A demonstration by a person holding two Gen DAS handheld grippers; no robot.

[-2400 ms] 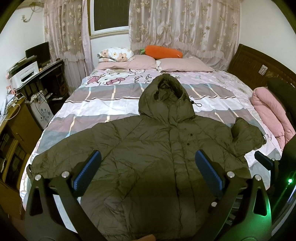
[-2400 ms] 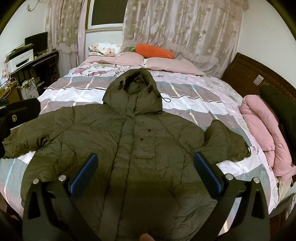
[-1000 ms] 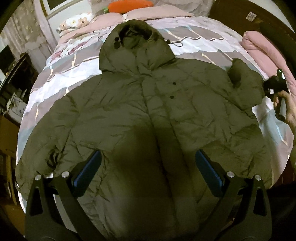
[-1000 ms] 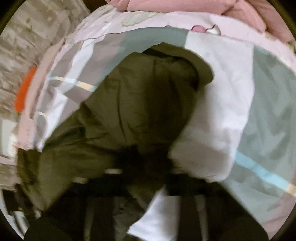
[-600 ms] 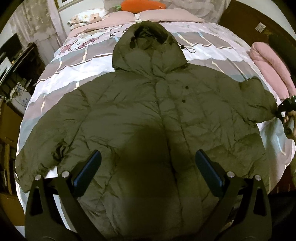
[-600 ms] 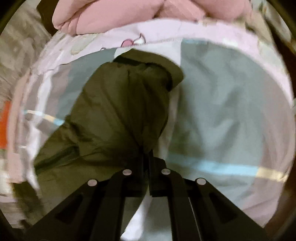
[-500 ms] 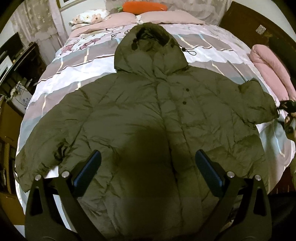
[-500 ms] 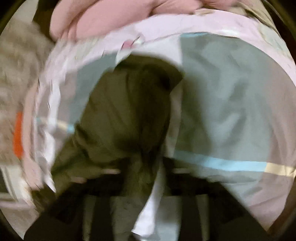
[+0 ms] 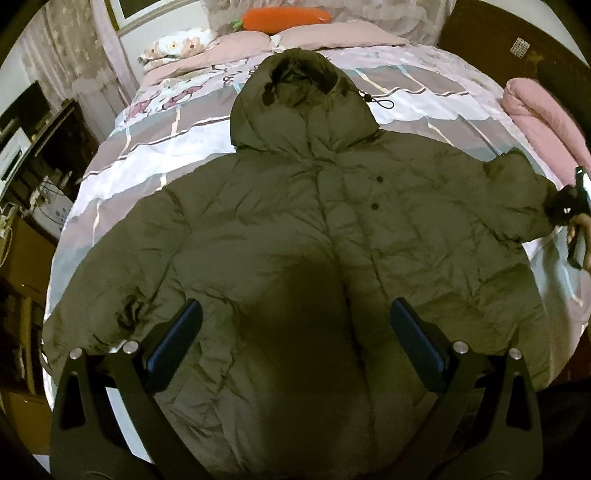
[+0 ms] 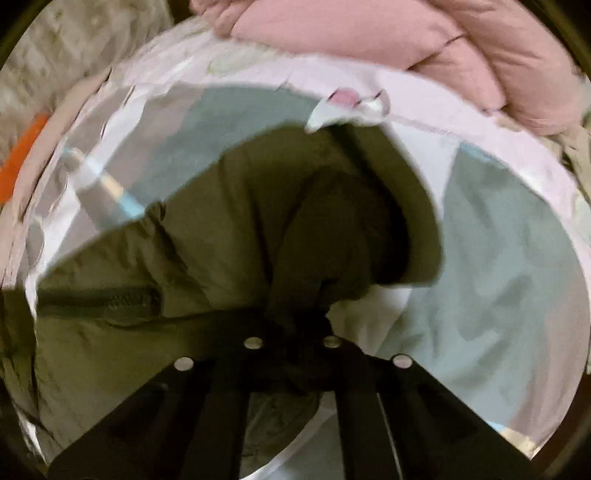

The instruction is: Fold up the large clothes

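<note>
On the bed (image 9: 155, 147), our olive puffer coat (image 9: 295, 240) lies spread face up; our right claw (image 10: 291, 332), a second ago beside the folded-in sleeve (image 10: 295, 221), now pinches its cuff and has drawn it straight for folding, while our left claw (image 9: 295, 339) hovers wide.

Olive hooded jacket (image 9: 295, 229) spread flat, fills most of the bed (image 9: 155, 155); only bare striped bedding is a band at upper left of the left wrist frame and a strip upper right beside the hood. Pillows (image 9: 280, 38) and orange carrot plush (image 9: 282, 16) close off the top edge. Rolled pink quilt (image 9: 543, 110) blocks the right edge; dark desk (image 9: 55, 147) crowds the left. Right wrist frame: open grey-blue sheet (image 10: 498, 277) at right of the sleeve cuff (image 10: 369, 240), pink quilt top right.
</note>
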